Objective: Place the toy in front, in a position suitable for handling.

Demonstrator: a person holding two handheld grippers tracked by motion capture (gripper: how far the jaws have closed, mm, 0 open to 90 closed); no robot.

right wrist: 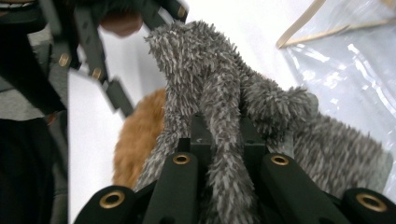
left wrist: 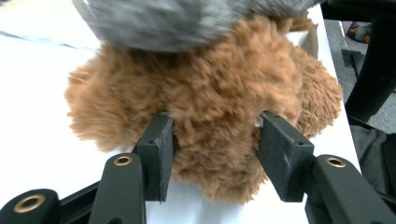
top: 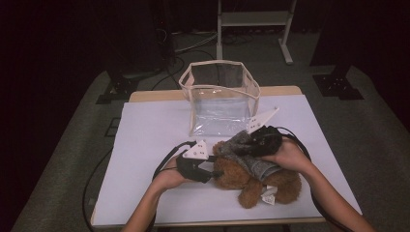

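Note:
A brown teddy bear (top: 241, 179) lies on the white table (top: 145, 145), near the front. A grey fuzzy cloth (top: 261, 166) is draped over it. My left gripper (top: 217, 171) comes at the bear from the left. In the left gripper view its jaws (left wrist: 212, 126) stand either side of a bulge of the bear's (left wrist: 210, 98) fur, and both pads touch it. My right gripper (top: 245, 144) reaches in from the right. In the right gripper view it (right wrist: 222, 126) is shut on a fold of the grey cloth (right wrist: 205, 74), lifted off the bear (right wrist: 137, 135).
A clear plastic bag (top: 220, 96) with beige trim stands open at the back of the table, just behind the bear; its wall (right wrist: 345, 60) lies close to the right gripper. A white tag (top: 269, 193) sticks out of the bear. A metal stand (top: 251, 19) is on the floor beyond.

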